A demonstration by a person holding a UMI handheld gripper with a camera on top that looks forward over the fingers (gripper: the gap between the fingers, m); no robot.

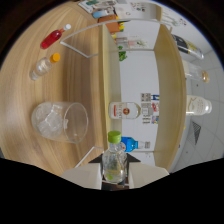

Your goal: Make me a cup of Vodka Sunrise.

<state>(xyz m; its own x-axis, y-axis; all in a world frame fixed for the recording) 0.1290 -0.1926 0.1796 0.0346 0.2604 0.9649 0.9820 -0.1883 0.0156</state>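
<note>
- The gripper [114, 176] sits at the bottom centre of the frame, its two pale fingers [85, 176] drawn in narrow, one on each side of a small bottle [114, 162].
- Both fingers press against this small clear bottle with a green cap [114, 136]; it holds a pale yellowish liquid and rises straight up between them.
- A wooden table [30, 95] fills the left half of the frame, seen as if turned on its side.
- A clear glass with ice [59, 121] lies at centre left of the frame, well to the left of the held bottle and apart from it.
- In the upper left, a small bottle with red liquid and a white cap [52, 38] rests on the wood.
- Just below it in the frame is a small clear bottle with an orange cap [44, 65].
- A clear plastic tray [82, 42] stands in the upper middle, just right of the red bottle.
- Beyond the held bottle, at centre frame, a bottle with a white and red label [124, 110] stands on a wooden shelf [167, 90].
- A blue-capped item [130, 144] shows just right of the green cap; what it is I cannot tell.
- More bottles [197, 106] line the right side of the frame, on the far side of the shelf.
</note>
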